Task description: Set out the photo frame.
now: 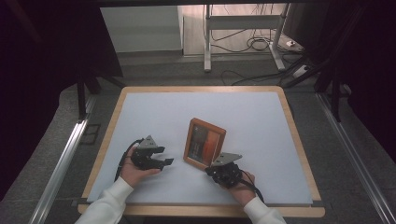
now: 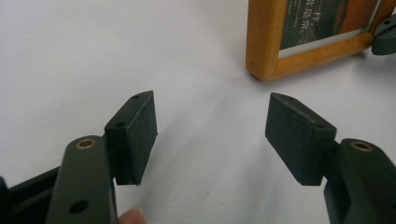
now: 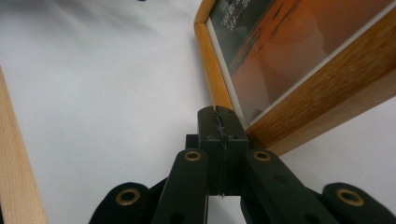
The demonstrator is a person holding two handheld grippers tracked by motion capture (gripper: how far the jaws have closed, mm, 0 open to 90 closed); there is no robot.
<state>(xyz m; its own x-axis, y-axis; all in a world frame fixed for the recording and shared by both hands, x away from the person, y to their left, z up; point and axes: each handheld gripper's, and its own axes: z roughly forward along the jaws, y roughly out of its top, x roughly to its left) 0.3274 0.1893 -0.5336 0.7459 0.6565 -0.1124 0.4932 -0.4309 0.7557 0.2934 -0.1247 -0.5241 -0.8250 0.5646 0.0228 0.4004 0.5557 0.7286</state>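
While its two jaws are pressed flat together with nothing between them, the right gripper (image 3: 219, 122) sits at the near corner of the wooden picture frame (image 3: 299, 70), its tip touching or just beside the frame's wood; which of the two cannot be told. In the high view this right gripper (image 1: 215, 167) lies low over the counter (image 1: 154, 112) just beside the frame's near right corner, held by the person's right hand (image 1: 242, 186), with a black cable trailing back along the white sleeve.

The left gripper (image 2: 211, 135) is spread wide, its two dark pads (image 2: 140, 135) well apart and holding nothing, white surface showing between them. From above, the left gripper (image 1: 164, 157) points toward the frame from the left, held in the left hand (image 1: 135, 171) and apart from the frame.

The picture frame (image 1: 204, 143) is near the middle of the counter, toward the person's side, leaning tilted with its glass face toward the person. It holds a picture that is dark on one side and orange on the other. The counter has a white top and a pale wooden rim (image 1: 105, 140).
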